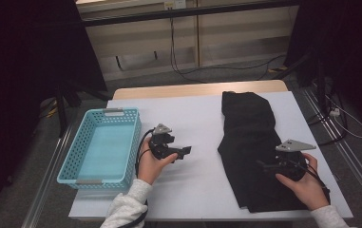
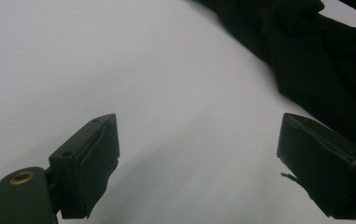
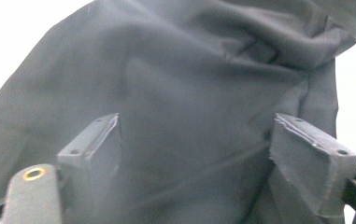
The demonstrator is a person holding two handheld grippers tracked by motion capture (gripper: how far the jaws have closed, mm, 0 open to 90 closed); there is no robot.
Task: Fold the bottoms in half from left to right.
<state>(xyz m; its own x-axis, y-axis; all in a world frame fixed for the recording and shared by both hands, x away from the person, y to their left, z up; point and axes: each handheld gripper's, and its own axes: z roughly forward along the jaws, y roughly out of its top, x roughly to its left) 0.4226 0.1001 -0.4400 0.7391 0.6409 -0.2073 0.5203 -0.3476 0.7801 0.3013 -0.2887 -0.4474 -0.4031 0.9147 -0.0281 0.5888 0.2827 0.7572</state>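
A black garment (image 1: 252, 142) lies spread on the right half of the white table (image 1: 193, 118), running from the far edge toward the person. My right gripper (image 1: 264, 165) hovers over its near part, jaws wide apart, with dark fabric (image 3: 189, 93) beneath them and nothing pinched. My left gripper (image 1: 186, 152) is held over bare table at the middle, pointing right toward the cloth, open with nothing between the fingers (image 2: 89, 163). The garment's edge (image 2: 316, 60) lies ahead of it at the upper right in the left gripper view.
A light blue perforated basket (image 1: 103, 145) stands on the left of the table, with nothing inside. Bare white surface stretches between the basket and the garment. Cables lie on the floor beyond the table's far edge.
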